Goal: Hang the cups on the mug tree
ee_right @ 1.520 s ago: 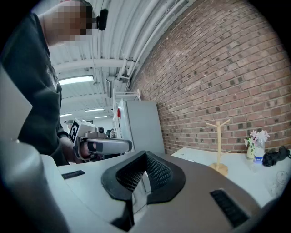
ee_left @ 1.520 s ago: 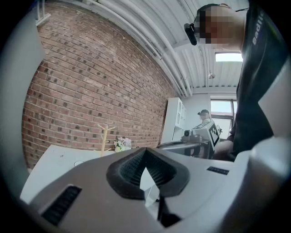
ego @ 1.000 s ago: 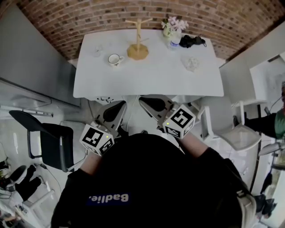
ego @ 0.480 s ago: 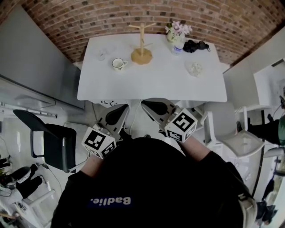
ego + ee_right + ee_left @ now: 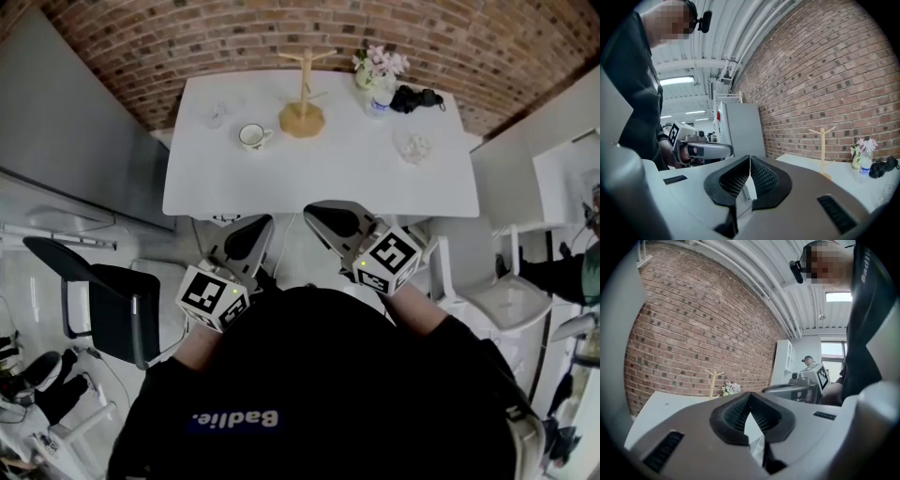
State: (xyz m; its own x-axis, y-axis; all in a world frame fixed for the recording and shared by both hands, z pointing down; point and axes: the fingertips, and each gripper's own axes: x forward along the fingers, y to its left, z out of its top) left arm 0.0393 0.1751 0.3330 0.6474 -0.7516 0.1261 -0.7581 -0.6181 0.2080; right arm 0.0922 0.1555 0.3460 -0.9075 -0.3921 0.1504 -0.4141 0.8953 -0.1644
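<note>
A white cup [image 5: 251,137] with a dark rim stands on the white table [image 5: 319,178], left of the wooden mug tree [image 5: 302,103]. The tree's pegs are bare; the tree also shows in the left gripper view [image 5: 713,383] and the right gripper view [image 5: 823,152]. A clear glass cup [image 5: 217,115] sits near the table's far left. Both grippers hang below the table's near edge, close to the person's chest. My left gripper [image 5: 246,232] is shut with nothing in it [image 5: 750,401]. My right gripper [image 5: 330,217] is shut and empty too [image 5: 750,165].
A vase of pink flowers [image 5: 380,70], a black bundle [image 5: 416,97] and a crumpled clear object [image 5: 415,146] lie on the table's right side. A black chair [image 5: 103,300] stands at the left, a white chair [image 5: 497,291] at the right. A brick wall runs behind the table.
The head view has shifted slightly, so the table sits a little lower and to the right in frame. Both grippers stay low and shut near the body.
</note>
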